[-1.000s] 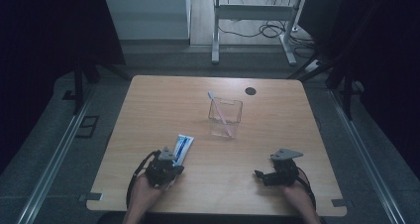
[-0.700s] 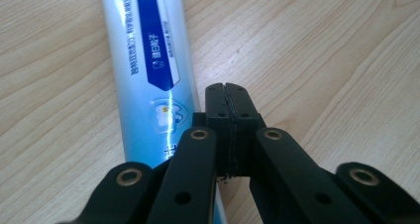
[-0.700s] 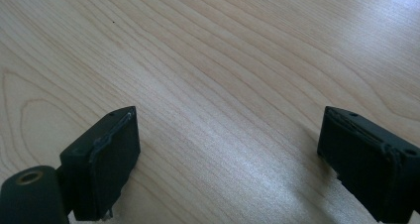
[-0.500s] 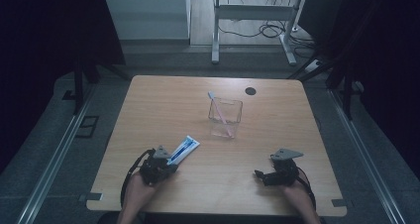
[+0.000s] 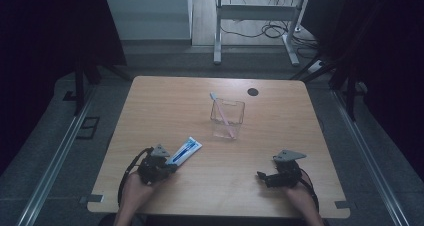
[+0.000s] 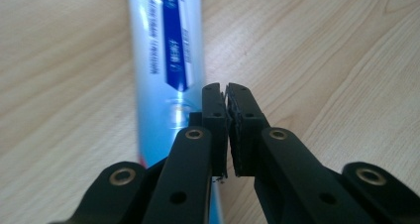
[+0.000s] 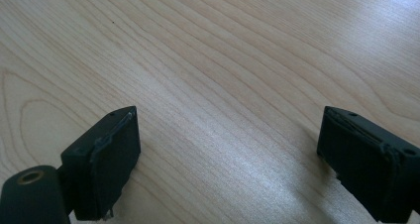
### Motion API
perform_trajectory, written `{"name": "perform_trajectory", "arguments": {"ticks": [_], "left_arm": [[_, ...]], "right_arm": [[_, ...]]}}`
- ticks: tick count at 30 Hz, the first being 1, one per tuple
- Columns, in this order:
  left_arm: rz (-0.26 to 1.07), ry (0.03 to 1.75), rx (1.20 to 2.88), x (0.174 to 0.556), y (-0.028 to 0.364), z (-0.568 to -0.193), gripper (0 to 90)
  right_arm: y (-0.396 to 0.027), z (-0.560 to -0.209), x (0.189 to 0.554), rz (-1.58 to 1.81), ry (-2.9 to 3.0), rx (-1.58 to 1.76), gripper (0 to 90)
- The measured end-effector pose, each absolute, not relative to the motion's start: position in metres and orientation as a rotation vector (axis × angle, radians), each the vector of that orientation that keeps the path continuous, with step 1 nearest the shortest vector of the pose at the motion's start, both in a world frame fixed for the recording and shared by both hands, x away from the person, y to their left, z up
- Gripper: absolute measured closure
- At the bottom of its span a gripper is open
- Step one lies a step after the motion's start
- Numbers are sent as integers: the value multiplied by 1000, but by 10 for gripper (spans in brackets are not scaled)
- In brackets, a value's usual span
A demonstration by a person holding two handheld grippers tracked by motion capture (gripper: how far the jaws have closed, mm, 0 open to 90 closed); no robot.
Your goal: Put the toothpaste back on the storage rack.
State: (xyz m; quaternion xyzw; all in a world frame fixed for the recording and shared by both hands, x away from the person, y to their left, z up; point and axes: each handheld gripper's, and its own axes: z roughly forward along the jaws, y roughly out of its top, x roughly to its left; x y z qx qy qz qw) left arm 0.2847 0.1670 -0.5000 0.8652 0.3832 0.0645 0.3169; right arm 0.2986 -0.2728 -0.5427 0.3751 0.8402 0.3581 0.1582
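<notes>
Room: dim, dark on both flanks. A grey floor surrounds the desk, with a metal rail running along it at 9 o'clock and another at 3 o'clock. At 12 o'clock, past the desk, stand a pale panel and a metal frame with cables looped on the floor beneath it.

Desk: light wood-grain top, rounded corners, matt. A small dark round disc lies near the 1 o'clock edge.

Cup: clear, square-sided, upright just past desk centre toward 12 o'clock. A toothbrush leans inside it, head up and toward 11 o'clock.

Tube: white and blue, lying flat on the desk at 7 o'clock from the cup, well apart from it. In the left gripper view the tube carries a dark blue band with white print; the print is blurred and cannot be read. No brand is legible.

Left hand-held gripper: at the desk's 7 o'clock, at the near end of the tube. Its jaws are pressed almost together with only a sliver of gap, nothing between them; the tube lies just beside and beneath them.

Right hand-held gripper: at the desk's 5 o'clock, well apart from cup and tube. Its jaws are spread wide over bare wood.
</notes>
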Motion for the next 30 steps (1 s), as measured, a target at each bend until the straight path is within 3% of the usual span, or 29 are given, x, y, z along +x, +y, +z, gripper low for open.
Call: {"name": "perform_trajectory", "arguments": {"ticks": [7,20,30], "left_arm": [[206,1026,2346,293,174,-483,834],[132,1074,2466,315,174,-480,822],[84,1080,2505,326,168,-478,703]], "right_arm": [[-273,-543,299,1023,2404,1071,99],[-273,-543,299,1023,2404,1071,99],[-273,-543,298,1022,2404,1075,99]]}}
